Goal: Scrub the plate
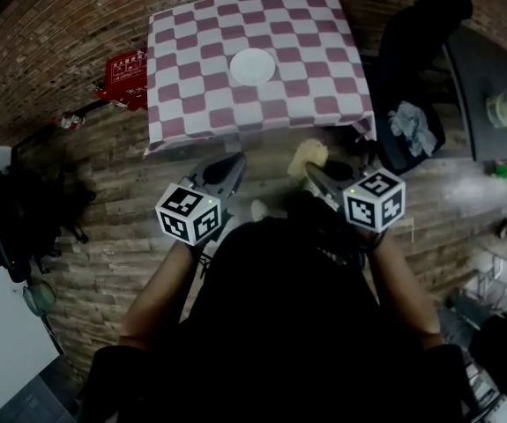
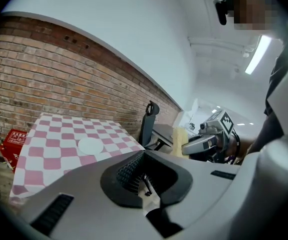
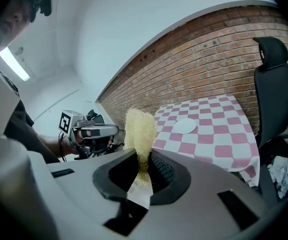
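Two nose-down: left hand-held gripper [image 1: 235,162], right hand-held gripper [image 1: 312,172] (with scrubber [image 1: 309,155])

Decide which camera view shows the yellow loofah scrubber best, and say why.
The right gripper view: the loofah scrubber stands large and central, pinched in the jaws of the right gripper. The head view shows only its pale end past that gripper; the left gripper view shows it small.

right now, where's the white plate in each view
Head view: plate at upper centre, in the middle of the checked tablecloth.
Left gripper view: plate left of centre, on the cloth.
Right gripper view: plate right of centre, just right of the yellow scrubber.
Shared landmark: the checked tablecloth under the plate.
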The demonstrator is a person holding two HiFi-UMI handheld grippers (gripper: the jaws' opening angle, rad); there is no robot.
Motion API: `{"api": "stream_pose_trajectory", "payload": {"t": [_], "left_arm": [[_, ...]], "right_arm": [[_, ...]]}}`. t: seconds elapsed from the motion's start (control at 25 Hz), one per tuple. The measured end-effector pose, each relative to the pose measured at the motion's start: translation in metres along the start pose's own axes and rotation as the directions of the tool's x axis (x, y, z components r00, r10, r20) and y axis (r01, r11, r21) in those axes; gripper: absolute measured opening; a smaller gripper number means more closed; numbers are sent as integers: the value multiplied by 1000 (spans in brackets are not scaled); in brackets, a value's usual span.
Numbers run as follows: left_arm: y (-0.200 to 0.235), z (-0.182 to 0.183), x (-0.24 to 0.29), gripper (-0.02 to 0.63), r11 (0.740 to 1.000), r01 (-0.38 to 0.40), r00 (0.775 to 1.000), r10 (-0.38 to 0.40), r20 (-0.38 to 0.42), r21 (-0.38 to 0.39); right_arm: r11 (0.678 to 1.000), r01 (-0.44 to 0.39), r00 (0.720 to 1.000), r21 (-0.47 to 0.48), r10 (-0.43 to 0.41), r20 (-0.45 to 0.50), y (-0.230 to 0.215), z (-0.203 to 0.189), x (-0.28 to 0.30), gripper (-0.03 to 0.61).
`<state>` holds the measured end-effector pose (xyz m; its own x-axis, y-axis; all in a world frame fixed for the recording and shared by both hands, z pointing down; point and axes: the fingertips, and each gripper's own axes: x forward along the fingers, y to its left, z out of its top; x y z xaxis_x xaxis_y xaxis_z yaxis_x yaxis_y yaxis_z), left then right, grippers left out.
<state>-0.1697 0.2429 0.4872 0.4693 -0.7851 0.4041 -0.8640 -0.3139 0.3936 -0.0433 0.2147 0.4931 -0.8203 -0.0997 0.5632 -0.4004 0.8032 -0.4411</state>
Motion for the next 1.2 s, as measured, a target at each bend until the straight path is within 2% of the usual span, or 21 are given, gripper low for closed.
{"api": "stream_pose_trajectory", "payload": {"t": [0.4,0.8,0.96,1.2], "left_arm": [[-93,-8,21,8,999,52,999,-52,13,5],[-194,-35,70,8,997,72,997,-72,0,-29],[-204,-24,84,8,997,68,998,-68,-10,-31],[-193,16,122,8,996,54,998,-56,-21,-64]], "right_arm": [[997,-47,999,-56,48,18,13,-24,-54,46],[997,-65,998,-47,66,10,-15,-75,-141,46],[996,-77,997,-41,77,-2,-29,-68,-151,44],[994,-104,994,-33,103,-26,-70,-25,-153,46]]}}
